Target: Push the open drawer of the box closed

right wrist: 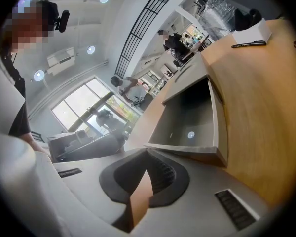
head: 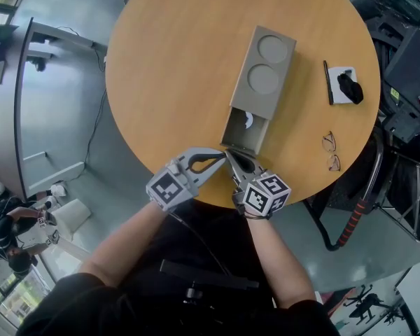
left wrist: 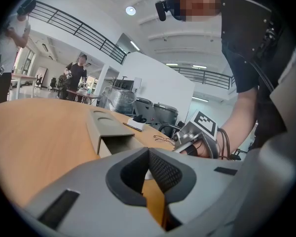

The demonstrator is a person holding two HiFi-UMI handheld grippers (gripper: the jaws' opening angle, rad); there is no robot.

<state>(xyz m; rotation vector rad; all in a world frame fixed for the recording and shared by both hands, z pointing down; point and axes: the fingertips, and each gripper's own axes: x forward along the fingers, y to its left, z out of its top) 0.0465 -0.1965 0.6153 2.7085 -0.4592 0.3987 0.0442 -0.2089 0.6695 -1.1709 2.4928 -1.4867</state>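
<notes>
A grey box [head: 266,61] with two round recesses on its top lies on the round wooden table [head: 161,82]. Its drawer [head: 245,130] stands pulled out toward me, and a small white item lies inside. My left gripper [head: 221,158] is shut and empty, with its tip just left of the drawer's front wall. The right gripper [head: 231,159] is also shut and empty, and its tip is at that same front wall. The left gripper view has the left gripper [left wrist: 149,154] low over the table, with the drawer [left wrist: 116,143] ahead. The right gripper [right wrist: 147,171] faces the drawer [right wrist: 190,120].
A notepad [head: 346,86] with a black object on it and a pen [head: 327,82] lie at the table's right. Glasses [head: 330,151] rest near the right edge. The table's near rim is under my grippers. Black equipment stands off the table to the right.
</notes>
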